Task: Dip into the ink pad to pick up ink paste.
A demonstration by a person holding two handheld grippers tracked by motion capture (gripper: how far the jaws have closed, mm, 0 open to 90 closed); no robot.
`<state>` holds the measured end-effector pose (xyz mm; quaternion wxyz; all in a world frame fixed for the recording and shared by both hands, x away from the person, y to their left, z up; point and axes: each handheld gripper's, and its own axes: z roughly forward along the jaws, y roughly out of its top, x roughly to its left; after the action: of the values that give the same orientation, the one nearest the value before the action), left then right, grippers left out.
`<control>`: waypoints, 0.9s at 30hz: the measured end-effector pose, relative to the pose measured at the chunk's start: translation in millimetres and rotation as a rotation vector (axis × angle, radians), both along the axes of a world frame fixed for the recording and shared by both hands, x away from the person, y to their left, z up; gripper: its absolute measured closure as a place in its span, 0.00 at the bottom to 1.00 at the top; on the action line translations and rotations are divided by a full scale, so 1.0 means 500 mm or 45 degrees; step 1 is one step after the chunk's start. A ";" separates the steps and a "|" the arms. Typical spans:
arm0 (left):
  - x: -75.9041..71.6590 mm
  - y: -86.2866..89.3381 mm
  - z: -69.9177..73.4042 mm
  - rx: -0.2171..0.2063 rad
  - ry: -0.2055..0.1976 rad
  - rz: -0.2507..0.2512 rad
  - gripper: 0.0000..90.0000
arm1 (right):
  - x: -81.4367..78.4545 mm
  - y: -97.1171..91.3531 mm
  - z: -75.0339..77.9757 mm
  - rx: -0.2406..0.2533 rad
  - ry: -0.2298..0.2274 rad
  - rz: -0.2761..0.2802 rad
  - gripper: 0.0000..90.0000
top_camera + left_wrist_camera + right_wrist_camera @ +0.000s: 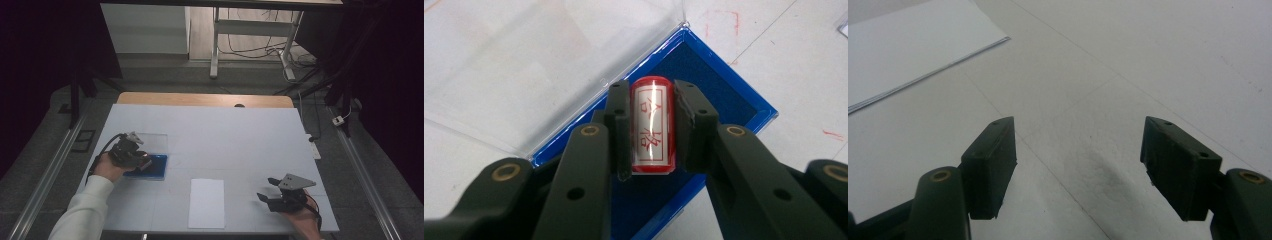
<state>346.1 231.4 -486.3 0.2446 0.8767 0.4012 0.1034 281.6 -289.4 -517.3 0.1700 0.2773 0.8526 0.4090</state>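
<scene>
Left hand-held gripper (pixel 651 127) clamped on red stamp (pixel 652 131), poised over blue ink pad (pixel 704 85), likely for inking. Right hand-held gripper (pixel 1078 167) released beside white paper (pixel 913 55).

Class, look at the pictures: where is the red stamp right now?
The red stamp is clamped between the left gripper jaws, over the blue ink pad case, on the table's left side.
</scene>
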 end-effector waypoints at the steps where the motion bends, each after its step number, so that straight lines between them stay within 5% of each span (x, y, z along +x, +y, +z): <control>1: 0.000 -0.001 0.000 0.002 0.001 0.001 0.79 | 0.000 0.000 0.000 -0.002 0.000 -0.001 0.34; 13: 0.004 0.005 0.012 -0.012 0.016 -0.010 0.79 | 0.000 -0.001 0.001 0.007 0.004 -0.001 0.34; 16: 0.005 0.000 0.021 0.023 0.012 -0.014 0.79 | -0.002 -0.004 0.003 0.022 -0.004 -0.007 0.34; 18: 0.005 0.005 0.032 -0.028 0.003 -0.005 0.79 | -0.002 -0.007 0.004 0.020 -0.004 -0.021 0.34; 27: -0.011 0.016 0.079 -0.089 -0.042 0.001 0.79 | -0.002 -0.004 0.004 0.016 -0.002 -0.008 0.34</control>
<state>340.6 239.5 -446.8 0.2817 0.8656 0.4009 0.1037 280.6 -291.6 -515.5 0.1703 0.2805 0.8491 0.4140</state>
